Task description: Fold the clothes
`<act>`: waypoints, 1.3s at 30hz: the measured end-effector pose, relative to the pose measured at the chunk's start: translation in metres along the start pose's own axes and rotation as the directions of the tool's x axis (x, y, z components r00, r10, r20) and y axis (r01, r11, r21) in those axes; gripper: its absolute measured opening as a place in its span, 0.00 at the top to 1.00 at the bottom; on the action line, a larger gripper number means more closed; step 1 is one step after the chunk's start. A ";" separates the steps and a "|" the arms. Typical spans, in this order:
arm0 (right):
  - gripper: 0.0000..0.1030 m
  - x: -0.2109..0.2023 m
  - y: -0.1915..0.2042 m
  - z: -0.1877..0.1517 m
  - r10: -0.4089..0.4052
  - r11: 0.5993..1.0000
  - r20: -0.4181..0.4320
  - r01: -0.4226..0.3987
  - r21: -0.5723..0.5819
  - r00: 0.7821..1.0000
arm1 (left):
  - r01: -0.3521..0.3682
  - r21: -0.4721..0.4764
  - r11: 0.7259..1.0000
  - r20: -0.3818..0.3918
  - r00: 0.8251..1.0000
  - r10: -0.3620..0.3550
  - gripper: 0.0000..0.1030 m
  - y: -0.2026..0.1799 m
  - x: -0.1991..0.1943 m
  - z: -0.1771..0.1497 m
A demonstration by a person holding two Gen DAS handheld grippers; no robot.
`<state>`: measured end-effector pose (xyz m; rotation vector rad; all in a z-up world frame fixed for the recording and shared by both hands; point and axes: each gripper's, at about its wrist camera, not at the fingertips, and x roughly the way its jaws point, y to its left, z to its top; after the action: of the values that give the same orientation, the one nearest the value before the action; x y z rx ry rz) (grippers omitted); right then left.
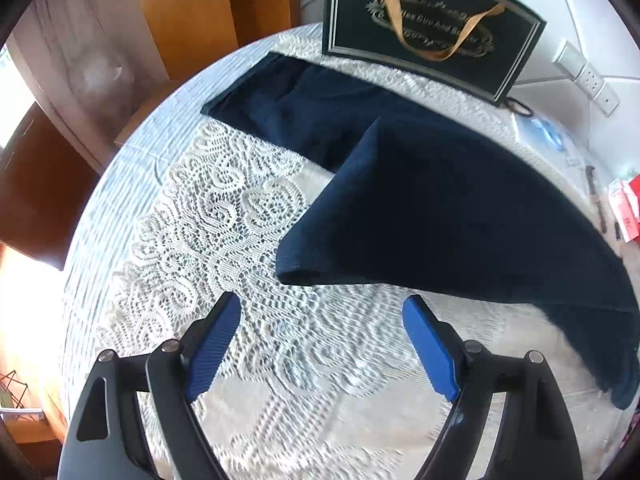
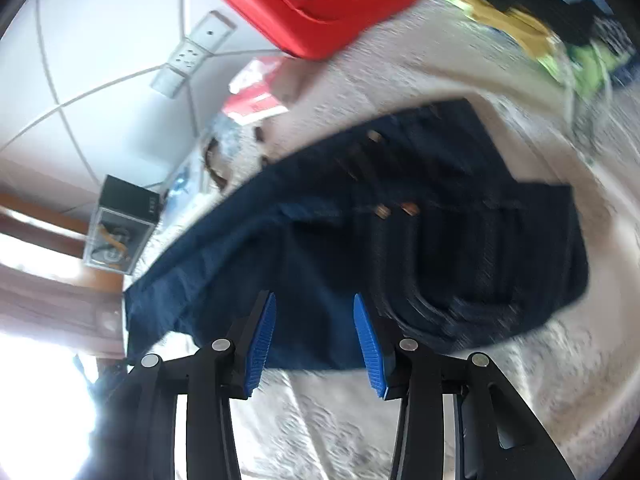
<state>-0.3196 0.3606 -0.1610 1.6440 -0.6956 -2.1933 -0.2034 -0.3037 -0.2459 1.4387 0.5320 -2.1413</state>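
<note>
Dark blue jeans point(image 1: 420, 200) lie on a white lace tablecloth point(image 1: 224, 216). One leg stretches flat toward the back left; the other is folded over, its hem near my left gripper point(image 1: 322, 312). That gripper is open and empty, just short of the hem. In the right wrist view the jeans point(image 2: 360, 240) show waistband, rivets and a back pocket. My right gripper point(image 2: 314, 312) is open, its blue pads point(image 2: 264, 336) hovering over the jeans' near edge, holding nothing. That view is motion-blurred.
A black gift bag point(image 1: 432, 28) with a tan handle stands at the back, a wall socket strip point(image 1: 588, 76) behind it. A red plastic case point(image 2: 320, 4), red-and-white boxes point(image 2: 256, 96), a belt-like strap point(image 1: 596, 200) and colourful clothes point(image 2: 560, 40) lie around. Wooden cabinets point(image 1: 180, 12) stand left.
</note>
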 end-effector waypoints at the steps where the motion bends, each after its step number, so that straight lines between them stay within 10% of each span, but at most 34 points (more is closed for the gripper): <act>1: 0.61 0.000 -0.005 -0.004 -0.007 1.000 -0.006 0.007 0.014 1.000 | 0.000 0.001 1.000 0.001 1.000 0.000 0.19 0.001 0.004 -0.001; 9: 0.61 0.001 -0.034 -0.028 -0.043 0.992 -0.018 0.045 0.121 0.999 | -0.128 0.142 0.982 0.018 0.992 0.126 0.19 -0.017 0.044 0.003; 11: 0.61 -0.001 -0.039 -0.032 -0.059 0.990 -0.015 0.060 0.130 0.998 | -0.098 0.178 0.979 0.033 0.995 0.093 0.37 -0.019 0.042 0.004; 13: 0.61 0.000 -0.042 -0.034 -0.078 0.988 -0.014 0.079 0.133 0.997 | -0.094 0.188 0.978 0.031 0.995 0.090 0.82 -0.021 0.035 0.010; 21: 0.61 0.007 -0.053 -0.031 -0.108 0.981 -0.007 0.108 0.159 0.994 | -0.134 0.201 0.970 0.242 0.967 0.083 0.95 -0.048 -0.030 0.115; 26: 0.61 0.001 -0.053 -0.026 -0.110 0.980 0.018 0.105 0.168 0.994 | -0.085 0.236 0.968 0.158 0.986 0.048 0.82 -0.060 -0.034 0.164; 30: 0.61 -0.009 -0.062 -0.027 -0.114 0.978 0.050 0.103 0.183 0.992 | -0.203 0.229 0.952 0.226 0.962 0.151 0.08 -0.046 -0.036 0.151; 39: 0.60 -0.008 -0.073 -0.027 -0.107 0.971 0.033 0.097 0.218 0.994 | -0.107 0.158 0.982 0.134 0.987 0.086 0.06 -0.023 -0.001 0.134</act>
<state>-0.2885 0.4202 -0.2010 1.7756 -0.9103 -2.3016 -0.3150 -0.3616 -0.1953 1.3723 0.2376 -2.2229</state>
